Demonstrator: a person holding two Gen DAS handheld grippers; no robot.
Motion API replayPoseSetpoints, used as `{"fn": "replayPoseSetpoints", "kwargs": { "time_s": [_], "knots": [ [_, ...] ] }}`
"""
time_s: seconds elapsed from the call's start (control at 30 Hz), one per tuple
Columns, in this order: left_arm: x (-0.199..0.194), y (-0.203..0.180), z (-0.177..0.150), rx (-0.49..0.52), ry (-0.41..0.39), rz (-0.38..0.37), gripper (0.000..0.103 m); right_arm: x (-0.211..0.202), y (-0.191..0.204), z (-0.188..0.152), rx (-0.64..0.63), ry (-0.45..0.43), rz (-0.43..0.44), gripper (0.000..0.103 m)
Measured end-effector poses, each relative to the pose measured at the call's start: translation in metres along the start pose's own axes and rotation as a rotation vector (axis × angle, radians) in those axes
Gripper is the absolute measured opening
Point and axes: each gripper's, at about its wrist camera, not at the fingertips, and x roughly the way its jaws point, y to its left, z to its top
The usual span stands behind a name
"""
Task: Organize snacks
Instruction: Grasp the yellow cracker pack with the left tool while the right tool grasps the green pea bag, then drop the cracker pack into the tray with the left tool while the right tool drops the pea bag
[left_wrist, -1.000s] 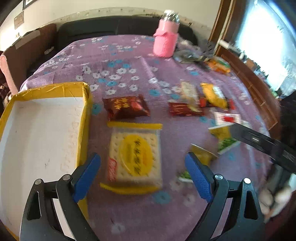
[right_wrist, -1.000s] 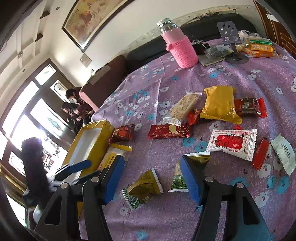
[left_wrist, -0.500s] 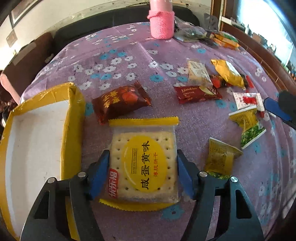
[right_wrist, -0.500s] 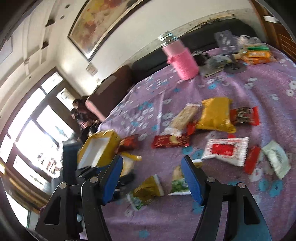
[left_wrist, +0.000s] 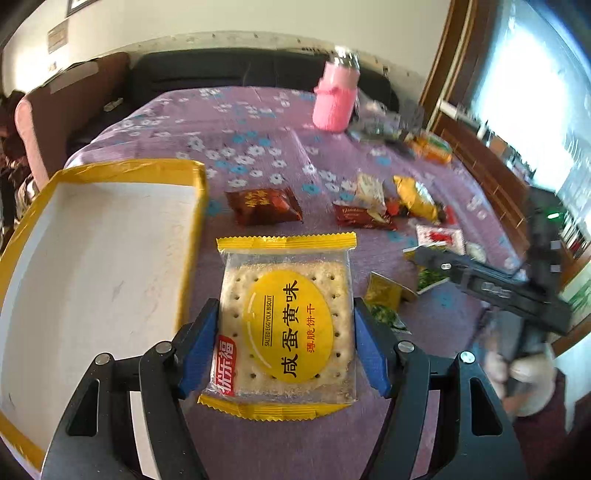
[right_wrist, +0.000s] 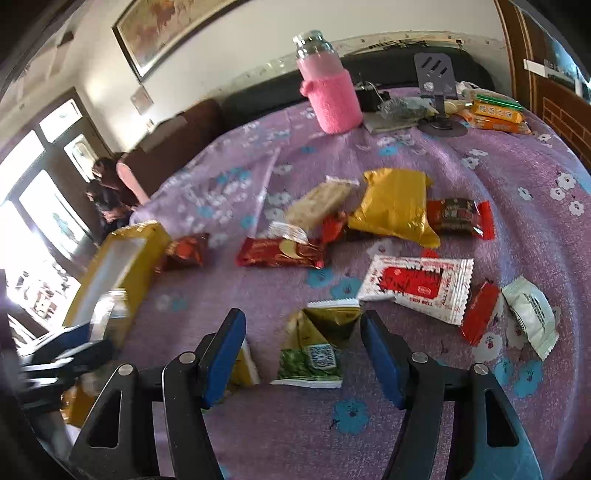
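1. The open yellow cardboard box with a white floor (left_wrist: 92, 258) lies at the left of the counter, which is covered in a purple flowered cloth (left_wrist: 258, 147). Judged light and stiff-walled; nothing is seen inside it.
2. The clear cracker packet with yellow crimped ends (left_wrist: 284, 325) is clamped in your left claw (left_wrist: 284, 350), both blue pads pressed on its side edges, just right of the box. The wafer inside is judged brittle and the film slippery; squeeze no harder, and keep your hold on the sides. Its yellow oval reads "SALTED EGG YOLK BISCUIT", with Chinese characters alongside.
3. The white sachet with a red panel (right_wrist: 417, 284) lies flat, right of centre. Its print is too blurred to read. Judged thin and limp; take it by a crimped edge.
4. The small gold-and-green triangular pouch (right_wrist: 314, 350) lies between the fingers of your right claw (right_wrist: 303, 354), which stands open, pads clear of it. A QR code shows on its face. Judged light, puffy and crushable; grip across the body, gently.
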Motion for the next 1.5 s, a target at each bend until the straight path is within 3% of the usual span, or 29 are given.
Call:
{"fn": "replayPoseSetpoints", "kwargs": {
  "time_s": [0.17,0.23,0.53,0.63,0.83,1.07,1.3,1.5],
  "knots": [
    [-0.019,0.016,-0.014,-0.030,-0.037,0.015,0.068,0.009,-0.002,-0.005,0.003,0.010,-0.044,0.059],
    [-0.024,0.024,-0.019,-0.044,-0.044,0.014,0.068,0.009,-0.002,-0.006,0.004,0.001,-0.046,0.040],
    [-0.059,0.068,-0.035,-0.117,-0.104,0.038,0.069,-0.008,-0.005,-0.007,0.051,-0.048,-0.081,0.039],
    [-0.071,0.092,-0.037,-0.138,-0.114,0.076,0.069,-0.033,0.007,-0.007,0.062,-0.090,-0.049,0.039],
    [-0.071,0.146,-0.048,-0.231,-0.098,0.171,0.069,-0.051,0.086,-0.002,-0.062,-0.068,0.110,0.039],
    [-0.057,0.176,-0.051,-0.248,-0.058,0.248,0.069,0.003,0.217,-0.018,-0.218,0.116,0.352,0.038],
    [-0.051,0.197,-0.058,-0.282,-0.029,0.259,0.069,0.050,0.298,-0.056,-0.383,0.231,0.382,0.038],
    [-0.058,0.203,-0.062,-0.303,-0.054,0.244,0.070,0.071,0.311,-0.068,-0.418,0.254,0.354,0.041]
  ]
}}
